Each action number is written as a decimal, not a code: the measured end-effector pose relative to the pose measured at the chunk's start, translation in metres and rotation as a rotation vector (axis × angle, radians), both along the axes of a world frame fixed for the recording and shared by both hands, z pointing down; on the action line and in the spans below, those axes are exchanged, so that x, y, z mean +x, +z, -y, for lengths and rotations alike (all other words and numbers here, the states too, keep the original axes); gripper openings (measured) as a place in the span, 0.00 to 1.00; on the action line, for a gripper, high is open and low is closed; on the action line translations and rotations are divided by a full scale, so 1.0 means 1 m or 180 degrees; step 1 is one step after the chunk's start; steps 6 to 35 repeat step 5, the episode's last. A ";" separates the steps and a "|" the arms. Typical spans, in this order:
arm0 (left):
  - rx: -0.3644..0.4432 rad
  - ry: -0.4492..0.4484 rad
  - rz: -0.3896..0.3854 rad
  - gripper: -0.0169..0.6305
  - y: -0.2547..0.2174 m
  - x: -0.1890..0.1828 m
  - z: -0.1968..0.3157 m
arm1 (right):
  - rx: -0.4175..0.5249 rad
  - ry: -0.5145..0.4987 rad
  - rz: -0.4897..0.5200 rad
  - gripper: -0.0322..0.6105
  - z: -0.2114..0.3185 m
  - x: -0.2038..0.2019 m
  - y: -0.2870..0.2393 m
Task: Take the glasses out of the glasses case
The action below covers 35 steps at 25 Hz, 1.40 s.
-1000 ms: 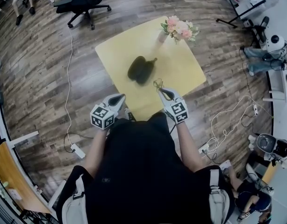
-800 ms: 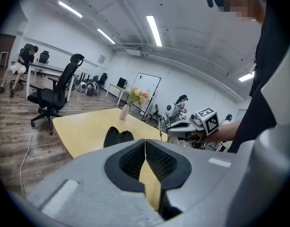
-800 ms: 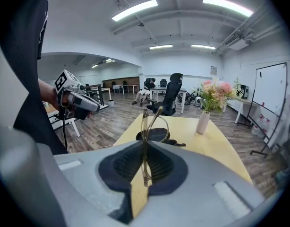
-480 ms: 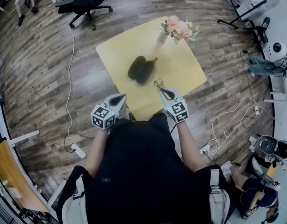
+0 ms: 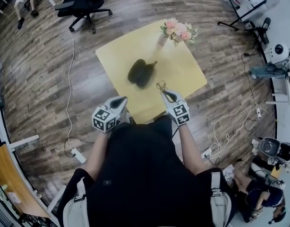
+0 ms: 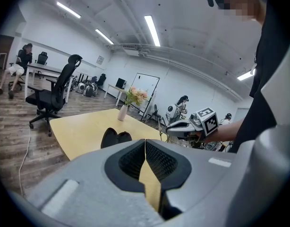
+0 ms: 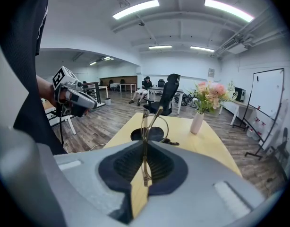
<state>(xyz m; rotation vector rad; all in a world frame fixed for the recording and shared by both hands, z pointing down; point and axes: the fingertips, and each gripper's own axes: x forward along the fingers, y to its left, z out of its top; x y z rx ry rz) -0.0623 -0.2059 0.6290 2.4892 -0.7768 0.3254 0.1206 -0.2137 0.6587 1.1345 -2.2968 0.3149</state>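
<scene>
A black glasses case [image 5: 141,72] lies open in the middle of the yellow table [image 5: 183,65]; it also shows as the case [image 6: 115,138] and the case [image 7: 149,134]. My right gripper [image 5: 163,91] is shut on thin gold-framed glasses [image 5: 159,85], held up over the table's near edge, well short of the case. In the right gripper view the glasses [image 7: 147,126] stand upright, pinched between the pads. My left gripper [image 5: 120,100] is shut with nothing in it, near the table's front left edge.
A vase of pink flowers [image 5: 177,30] stands at the table's far right. An office chair [image 5: 83,4] sits on the wood floor beyond. Cables [image 5: 69,93] trail along the floor left and right of the table.
The right gripper with the glasses has drifted very slightly away from the case; the left gripper holds its place.
</scene>
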 end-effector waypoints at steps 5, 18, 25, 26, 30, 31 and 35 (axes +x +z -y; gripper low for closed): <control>0.0004 -0.0063 0.0018 0.05 0.001 -0.001 -0.009 | -0.0011 -0.0048 0.0006 0.08 -0.012 0.001 0.002; 0.0004 -0.0063 0.0018 0.05 0.001 -0.001 -0.009 | -0.0011 -0.0048 0.0006 0.08 -0.012 0.001 0.002; 0.0004 -0.0063 0.0018 0.05 0.001 -0.001 -0.009 | -0.0011 -0.0048 0.0006 0.08 -0.012 0.001 0.002; 0.0004 -0.0063 0.0018 0.05 0.001 -0.001 -0.009 | -0.0011 -0.0048 0.0006 0.08 -0.012 0.001 0.002; 0.0004 -0.0063 0.0018 0.05 0.001 -0.001 -0.009 | -0.0011 -0.0048 0.0006 0.08 -0.012 0.001 0.002; 0.0004 -0.0063 0.0018 0.05 0.001 -0.001 -0.009 | -0.0011 -0.0048 0.0006 0.08 -0.012 0.001 0.002; 0.0004 -0.0063 0.0018 0.05 0.001 -0.001 -0.009 | -0.0011 -0.0048 0.0006 0.08 -0.012 0.001 0.002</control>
